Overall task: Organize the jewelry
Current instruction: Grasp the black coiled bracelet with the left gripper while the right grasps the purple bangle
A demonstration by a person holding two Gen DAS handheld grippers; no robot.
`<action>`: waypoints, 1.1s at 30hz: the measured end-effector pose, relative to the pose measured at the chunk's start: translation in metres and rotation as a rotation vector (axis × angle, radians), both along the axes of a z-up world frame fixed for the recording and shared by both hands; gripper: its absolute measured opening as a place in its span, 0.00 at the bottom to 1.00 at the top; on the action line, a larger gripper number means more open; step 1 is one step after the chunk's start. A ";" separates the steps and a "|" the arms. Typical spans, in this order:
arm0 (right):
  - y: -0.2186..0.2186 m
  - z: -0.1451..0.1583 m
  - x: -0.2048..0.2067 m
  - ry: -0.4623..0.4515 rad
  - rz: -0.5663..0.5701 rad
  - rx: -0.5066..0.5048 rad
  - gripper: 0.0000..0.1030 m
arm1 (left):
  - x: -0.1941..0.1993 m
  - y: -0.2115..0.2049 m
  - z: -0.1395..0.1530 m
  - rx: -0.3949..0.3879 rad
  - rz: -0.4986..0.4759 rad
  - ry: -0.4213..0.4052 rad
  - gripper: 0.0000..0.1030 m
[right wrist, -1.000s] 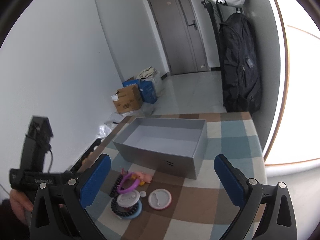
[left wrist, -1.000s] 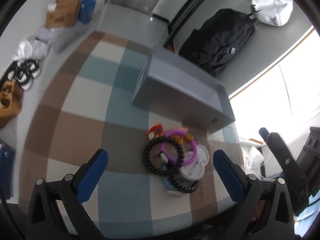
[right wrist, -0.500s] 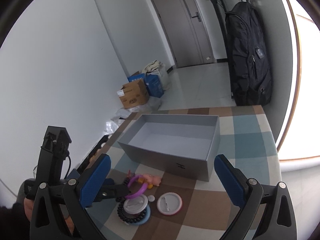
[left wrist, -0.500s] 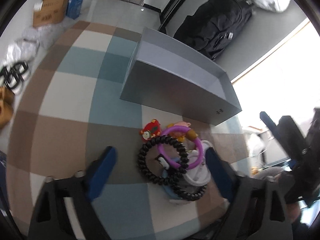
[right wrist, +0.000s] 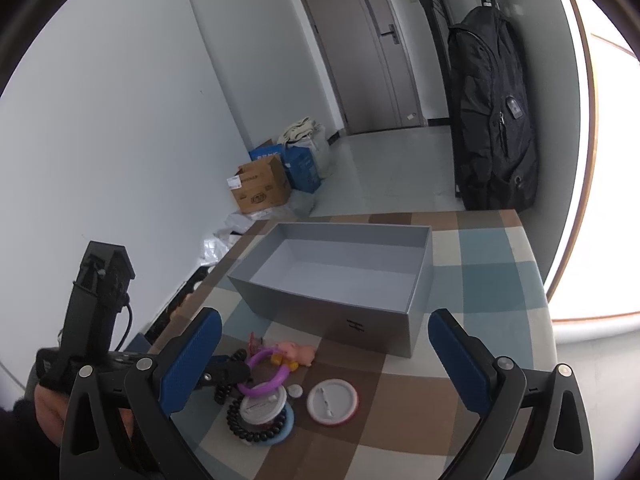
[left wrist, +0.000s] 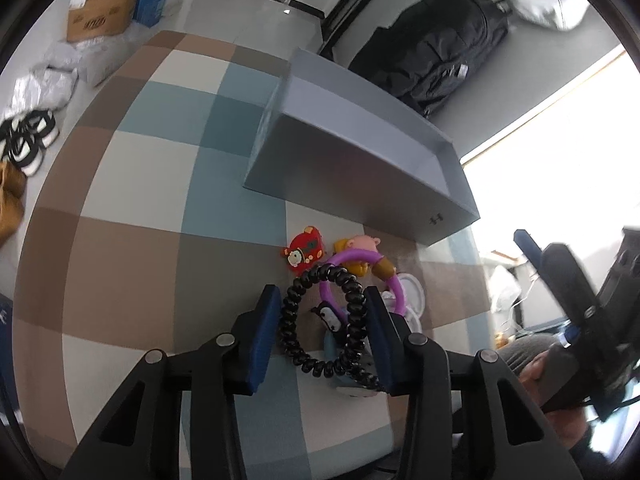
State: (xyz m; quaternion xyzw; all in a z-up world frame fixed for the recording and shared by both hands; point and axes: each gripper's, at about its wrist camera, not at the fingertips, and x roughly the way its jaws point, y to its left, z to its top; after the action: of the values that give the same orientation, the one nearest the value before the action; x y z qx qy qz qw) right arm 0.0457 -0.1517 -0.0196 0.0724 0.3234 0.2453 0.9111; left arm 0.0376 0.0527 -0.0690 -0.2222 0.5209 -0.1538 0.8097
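While the left gripper (left wrist: pixel 320 332) has just been closing, its blue pads now stand either side of the black coil bracelet (left wrist: pixel 320 320), which lies between them; the right-hand pad looks to be against the coil, but I cannot tell whether the left one presses yet. The loop's long axis runs roughly along the fingers, so it sits squarely in the jaws. The right gripper (right wrist: pixel 324 356) hangs back with its jaws spread wide and nothing in them, so the left hand is clearly the nearer one.

Tangled with the coil is the purple ring (left wrist: pixel 360 268), with a pink pig charm (left wrist: pixel 362 244) and a red charm (left wrist: pixel 305 250) just beyond it, and a stack of a white disc, a bead bracelet (right wrist: pixel 244 426) and a blue ring underneath. A white badge (right wrist: pixel 332 402) lies just beside the pile. Lifting the coil may drag the purple ring along, I'd judge.

Farther on, up and slightly right of the pile, stands the grey box (left wrist: pixel 360 184), open and empty, its near wall close to the charms. The checked tablecloth (left wrist: pixel 132 208) to the left is bare, giving free room there.
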 end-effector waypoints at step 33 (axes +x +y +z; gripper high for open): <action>0.064 -0.061 0.040 0.496 0.143 -0.093 0.14 | -0.011 0.062 0.037 0.047 0.216 -0.073 0.42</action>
State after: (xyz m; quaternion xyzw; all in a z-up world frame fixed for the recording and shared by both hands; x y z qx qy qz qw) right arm 0.0861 -0.0878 -0.0803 0.0652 0.5521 0.2687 0.7866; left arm 0.0270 0.1151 -0.0321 -0.2522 0.4675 -0.0614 0.8450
